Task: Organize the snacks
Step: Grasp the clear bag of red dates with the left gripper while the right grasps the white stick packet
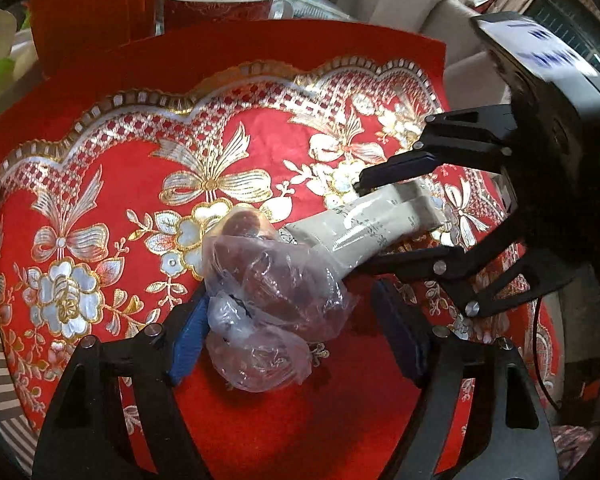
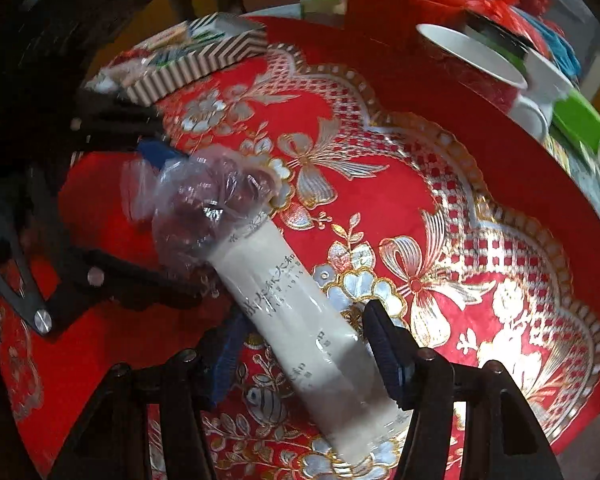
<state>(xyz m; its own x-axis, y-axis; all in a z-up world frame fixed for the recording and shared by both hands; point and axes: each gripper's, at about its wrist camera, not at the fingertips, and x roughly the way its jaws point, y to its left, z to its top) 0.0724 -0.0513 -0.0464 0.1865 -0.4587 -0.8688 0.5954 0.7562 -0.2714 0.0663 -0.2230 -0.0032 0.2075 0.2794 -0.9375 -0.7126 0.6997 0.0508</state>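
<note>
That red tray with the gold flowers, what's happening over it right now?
A person works two handheld tongs above the red tray. The right tongs straddle a long white snack packet, apparently gripping it. The left tongs are open around a crumpled clear plastic bag of dark reddish snacks that overlaps the packet's far end. A striped box sits at the tray's edge.

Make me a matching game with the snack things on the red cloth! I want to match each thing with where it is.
Things:
1. white snack packet
2. clear bag of red-brown snacks
3. mug
4. striped box

Places:
A. at the cloth's left edge
B. between the left gripper's fingers
C. beyond the cloth's far edge
D. between the right gripper's fingers

Pairs: 1-D, 2-B, 3-C, 4-A
</note>
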